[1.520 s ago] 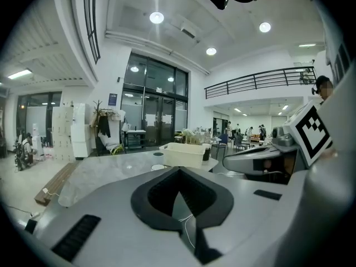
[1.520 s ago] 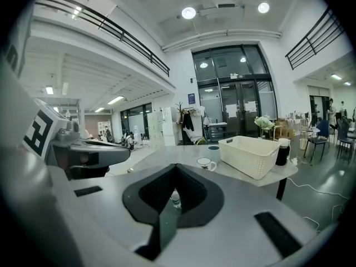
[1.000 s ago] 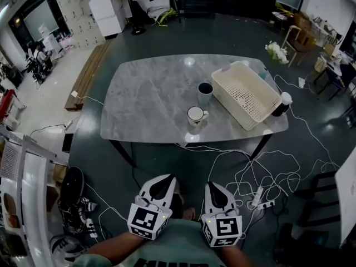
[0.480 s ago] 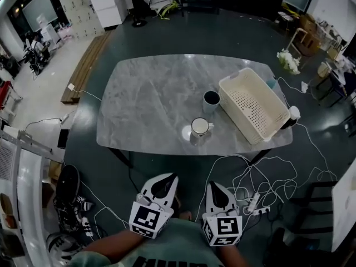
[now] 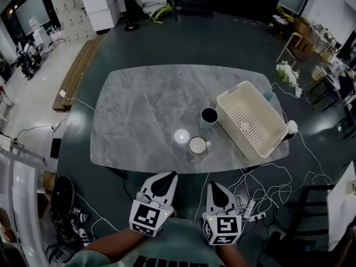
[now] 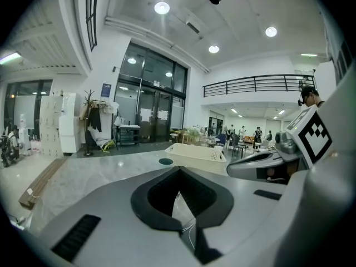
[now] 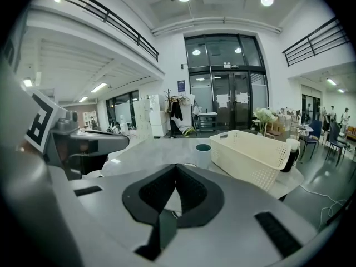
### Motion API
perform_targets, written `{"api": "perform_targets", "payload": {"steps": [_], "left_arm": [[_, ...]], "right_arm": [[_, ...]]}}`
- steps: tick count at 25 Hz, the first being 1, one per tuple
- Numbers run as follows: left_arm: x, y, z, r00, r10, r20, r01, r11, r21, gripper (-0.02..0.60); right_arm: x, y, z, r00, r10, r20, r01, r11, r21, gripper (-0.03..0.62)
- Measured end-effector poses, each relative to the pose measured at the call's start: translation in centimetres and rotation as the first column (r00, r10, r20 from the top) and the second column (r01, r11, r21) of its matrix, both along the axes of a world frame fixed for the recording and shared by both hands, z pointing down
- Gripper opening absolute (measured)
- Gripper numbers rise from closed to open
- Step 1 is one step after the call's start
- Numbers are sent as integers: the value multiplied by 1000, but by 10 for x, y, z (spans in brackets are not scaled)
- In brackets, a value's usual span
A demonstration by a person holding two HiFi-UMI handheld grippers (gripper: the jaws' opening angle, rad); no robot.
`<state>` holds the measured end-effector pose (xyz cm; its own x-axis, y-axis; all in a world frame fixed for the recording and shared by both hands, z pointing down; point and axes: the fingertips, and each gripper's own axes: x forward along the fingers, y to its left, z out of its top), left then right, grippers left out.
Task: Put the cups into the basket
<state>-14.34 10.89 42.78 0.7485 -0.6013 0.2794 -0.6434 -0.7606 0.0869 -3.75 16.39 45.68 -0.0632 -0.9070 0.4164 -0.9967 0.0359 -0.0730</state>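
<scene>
A white cup (image 5: 197,146) stands near the front edge of the grey marble table (image 5: 139,110). A dark-rimmed blue cup (image 5: 209,115) stands just behind it, next to a cream perforated basket (image 5: 250,118) that holds nothing. My left gripper (image 5: 168,175) and right gripper (image 5: 212,184) are held side by side short of the table, both shut with nothing in them. In the left gripper view the shut tips (image 6: 178,169) point at the blue cup (image 6: 165,162) and basket (image 6: 197,152). The right gripper view shows the blue cup (image 7: 203,153) and basket (image 7: 250,152) beyond its tips (image 7: 176,166).
White cables (image 5: 261,188) and a power strip (image 5: 247,207) lie on the floor under the table's front right corner. A dark bottle with a white cap (image 5: 289,128) stands beside the basket at the right edge. White flowers (image 5: 286,74) sit beyond it.
The table, cups and basket have drawn closer and lower in the head view as I walk toward them. Both grippers keep their place in the frame and stay shut.
</scene>
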Motion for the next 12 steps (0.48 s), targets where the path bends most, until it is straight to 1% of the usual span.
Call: {"api": "perform_targets", "payload": {"steps": [5,9,12], "left_arm": [[2,-25,-4,999,31,-18,-31,1000,4,8],[-1,-41,-2,999,46,-22,-46,999,2,8],[-1,-49,-1,998,55,-25,-55,999,2,8]], "right_arm": [[3,-22,-3,999,44,-9,-44,999,-10,12],[2,-34,6,998,58,-32,-59,998,-32,12],[2,-41,12,997,69,-32,-71,996,-46,14]]}}
